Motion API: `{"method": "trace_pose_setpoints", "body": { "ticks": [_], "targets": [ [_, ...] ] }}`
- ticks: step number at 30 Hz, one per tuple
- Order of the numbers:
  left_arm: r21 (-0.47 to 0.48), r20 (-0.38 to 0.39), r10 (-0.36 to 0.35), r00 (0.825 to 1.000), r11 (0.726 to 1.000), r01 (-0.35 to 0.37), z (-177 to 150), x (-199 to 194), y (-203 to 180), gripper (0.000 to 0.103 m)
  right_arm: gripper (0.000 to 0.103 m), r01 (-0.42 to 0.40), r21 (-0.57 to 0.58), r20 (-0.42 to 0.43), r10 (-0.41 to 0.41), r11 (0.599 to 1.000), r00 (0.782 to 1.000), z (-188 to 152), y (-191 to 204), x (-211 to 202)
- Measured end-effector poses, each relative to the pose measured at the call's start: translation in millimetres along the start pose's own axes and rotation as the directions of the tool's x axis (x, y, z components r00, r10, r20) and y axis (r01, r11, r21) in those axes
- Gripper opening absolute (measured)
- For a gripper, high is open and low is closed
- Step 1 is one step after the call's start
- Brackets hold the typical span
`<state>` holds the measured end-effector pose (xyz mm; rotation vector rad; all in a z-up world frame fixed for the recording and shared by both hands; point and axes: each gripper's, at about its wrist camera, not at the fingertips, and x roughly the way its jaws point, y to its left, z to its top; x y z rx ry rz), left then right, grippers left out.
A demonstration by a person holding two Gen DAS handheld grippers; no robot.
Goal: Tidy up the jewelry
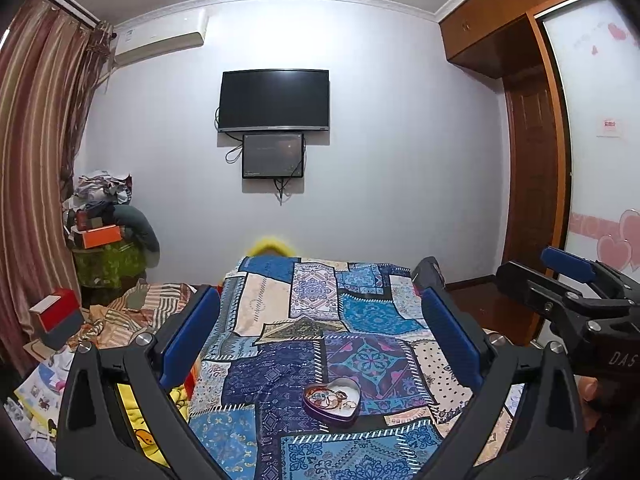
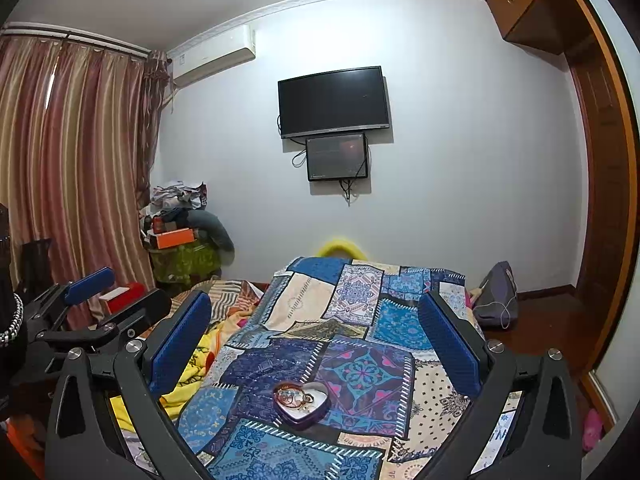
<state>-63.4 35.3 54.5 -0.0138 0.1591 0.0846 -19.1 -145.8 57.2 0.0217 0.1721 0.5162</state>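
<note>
A purple heart-shaped tin (image 1: 332, 399) with a white inside lies on the blue patchwork bedspread (image 1: 312, 320). It holds a tangle of rings and small jewelry. It also shows in the right wrist view (image 2: 302, 401). My left gripper (image 1: 320, 316) is open and empty, held above and behind the tin. My right gripper (image 2: 314, 314) is open and empty too, at a similar height. The right gripper shows at the right edge of the left wrist view (image 1: 568, 280). The left gripper shows at the left of the right wrist view (image 2: 92, 292).
The bed has a yellow blanket (image 2: 192, 368) and striped bedding (image 1: 160, 300) on its left side. A red and white box (image 1: 56, 312) and a pile of clothes and boxes (image 1: 108, 236) stand by the curtain. A grey bag (image 2: 496, 300) lies on the floor at the right. A TV (image 1: 274, 100) hangs on the far wall.
</note>
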Motion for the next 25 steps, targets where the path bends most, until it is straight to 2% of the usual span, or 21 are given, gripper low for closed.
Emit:
{"method": "trace_pose_setpoints", "body": {
  "ticks": [25],
  "targets": [
    [-0.002, -0.013, 0.005, 1.000, 1.000, -0.005, -2.0, 6.7, -1.1, 0.101, 0.103, 0.010, 0.012, 0.003, -0.010, 1.000, 1.000, 2.7, -5.5, -0.5]
  ]
}}
